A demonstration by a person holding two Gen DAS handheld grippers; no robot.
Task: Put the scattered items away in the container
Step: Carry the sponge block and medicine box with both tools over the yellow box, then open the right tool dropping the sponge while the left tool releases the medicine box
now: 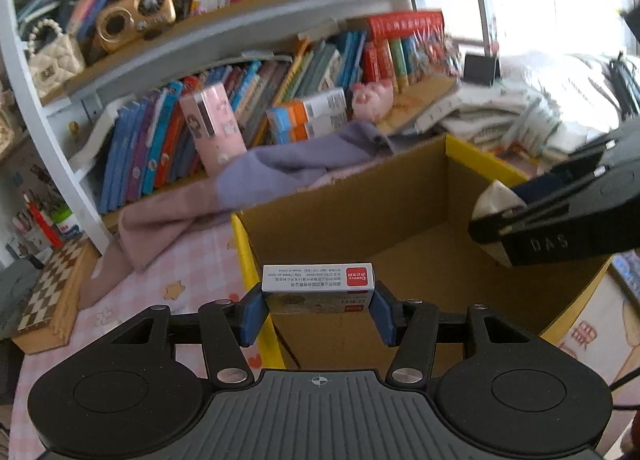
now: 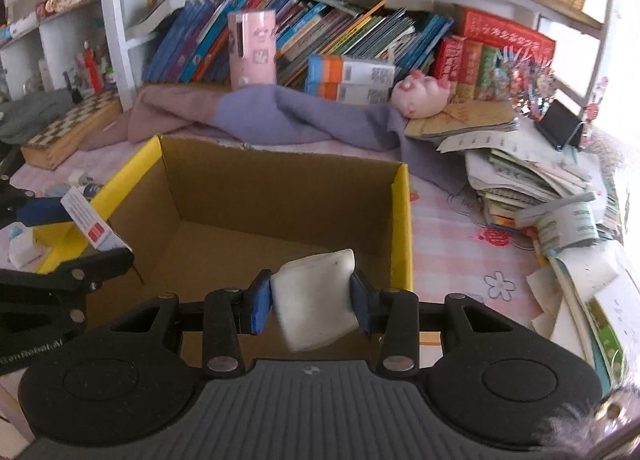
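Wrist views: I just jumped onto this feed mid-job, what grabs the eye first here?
The open cardboard box with yellow outer walls sits dead centre, its visible floor bare. Both grippers are poised over it with loads: the left gripper clamps a small white box with a red label at the box's near edge, and the right gripper pinches a white eraser-like block above the inside. Behind, a crammed bookshelf fills the background.

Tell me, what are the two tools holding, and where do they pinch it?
Left tool: small white box, pinched at its two short ends. Right tool: white eraser, pinched on opposite sides.
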